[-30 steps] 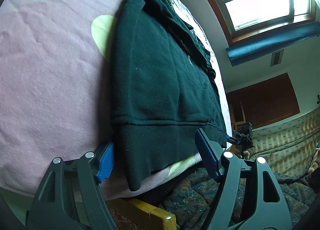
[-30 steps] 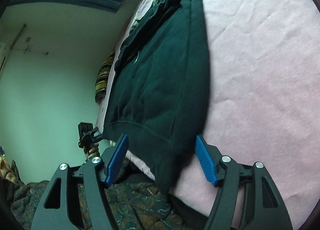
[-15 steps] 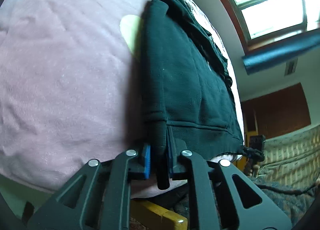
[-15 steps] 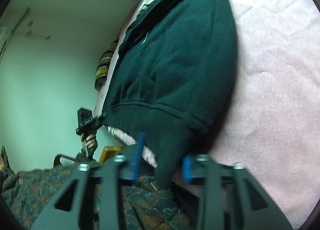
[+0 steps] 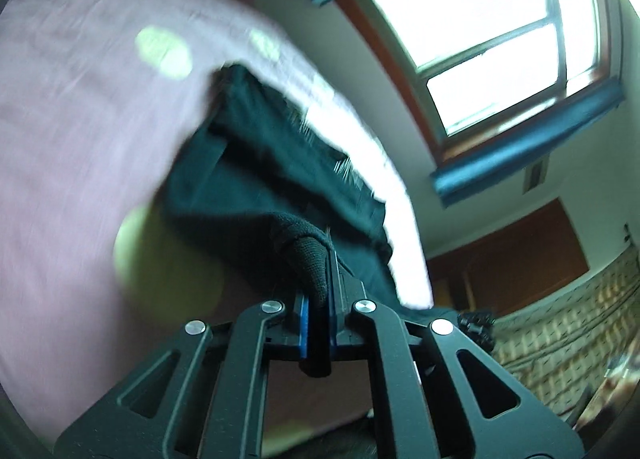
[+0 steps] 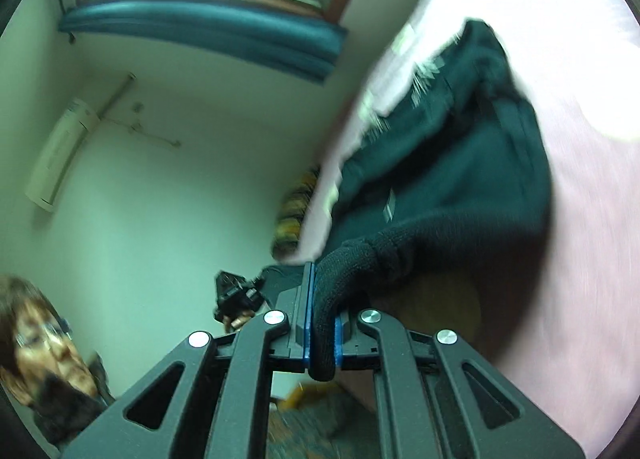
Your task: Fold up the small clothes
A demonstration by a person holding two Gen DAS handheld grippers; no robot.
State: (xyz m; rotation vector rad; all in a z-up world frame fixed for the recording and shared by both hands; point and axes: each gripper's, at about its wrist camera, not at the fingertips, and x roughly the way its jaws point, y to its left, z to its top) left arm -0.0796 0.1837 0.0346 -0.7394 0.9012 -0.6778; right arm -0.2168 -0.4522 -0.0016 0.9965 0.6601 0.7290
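The left tool (image 5: 318, 323) and the right tool (image 6: 320, 333) each pinched a corner of the dark green top (image 5: 276, 179), likely so its near edge could swing over toward the far end. The rest lay on the pink bed (image 5: 76, 131). Only the right view showed a person's face (image 6: 44, 343) nearby.

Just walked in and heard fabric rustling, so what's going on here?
A person is folding a dark green sweatshirt on a bed with a pink sheet. The left tool and the right tool are each shut on a corner of its ribbed hem, which is raised off the sheet. The rest of the sweatshirt lies on the bed. Both views are motion-blurred.
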